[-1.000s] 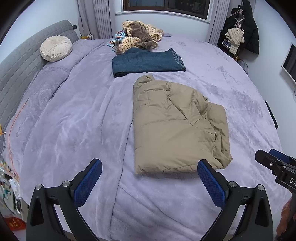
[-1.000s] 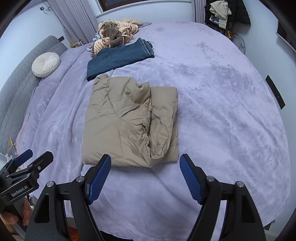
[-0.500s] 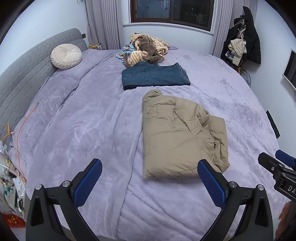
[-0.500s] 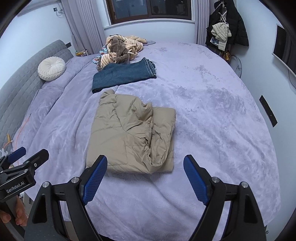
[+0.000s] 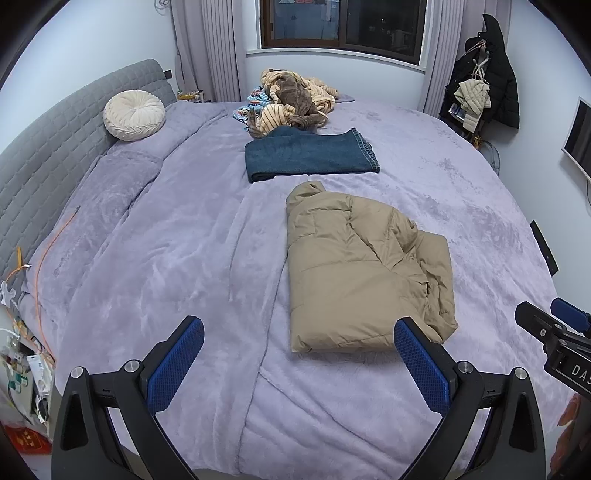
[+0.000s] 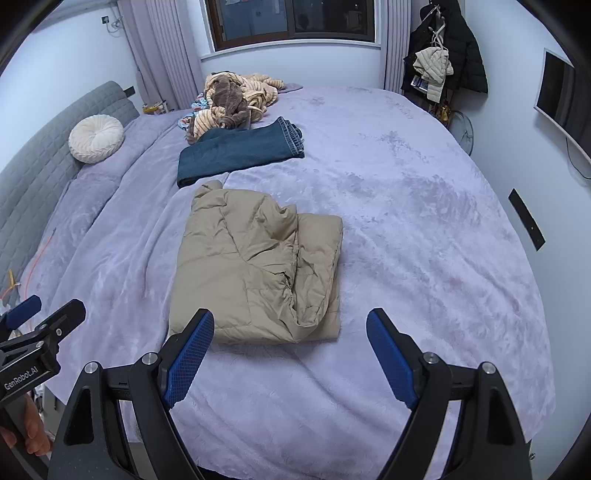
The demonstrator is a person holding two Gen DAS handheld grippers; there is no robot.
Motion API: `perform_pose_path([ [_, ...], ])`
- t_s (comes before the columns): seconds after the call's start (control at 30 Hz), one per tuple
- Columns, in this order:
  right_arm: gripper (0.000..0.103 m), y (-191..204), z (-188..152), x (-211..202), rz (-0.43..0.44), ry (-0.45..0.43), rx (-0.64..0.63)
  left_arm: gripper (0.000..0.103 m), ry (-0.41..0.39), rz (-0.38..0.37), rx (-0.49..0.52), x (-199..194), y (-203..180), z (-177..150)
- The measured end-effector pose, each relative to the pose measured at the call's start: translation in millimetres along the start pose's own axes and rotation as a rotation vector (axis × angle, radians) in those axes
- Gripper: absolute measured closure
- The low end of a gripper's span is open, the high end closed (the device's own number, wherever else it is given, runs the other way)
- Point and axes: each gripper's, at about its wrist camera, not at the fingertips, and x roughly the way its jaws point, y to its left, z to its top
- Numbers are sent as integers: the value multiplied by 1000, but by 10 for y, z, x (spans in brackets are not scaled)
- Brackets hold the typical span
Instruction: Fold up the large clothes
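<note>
Both claws have risen back from the folded tan jacket (image 5: 364, 273) on the bed (image 5: 155, 258). Left claw (image 5: 297, 363) and right claw (image 6: 291, 360) gape wide, empty.

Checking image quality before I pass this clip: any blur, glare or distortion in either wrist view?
Left wrist view: sharp, evenly lit, strong fisheye bending of the bed edges, dark corner vignette; tan jacket crisp, only a soft shadow under it. Right wrist view: equally sharp, same barrel distortion; the window is dark with faint reflections, no glare; the folded jeans are clear.
</note>
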Motion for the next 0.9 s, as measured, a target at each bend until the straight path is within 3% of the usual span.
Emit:
perform_pose_path([
  [0.9, 16, 38, 1, -10, 2, -1, -4, 0, -3, 2, -1, -14, 37, 0],
])
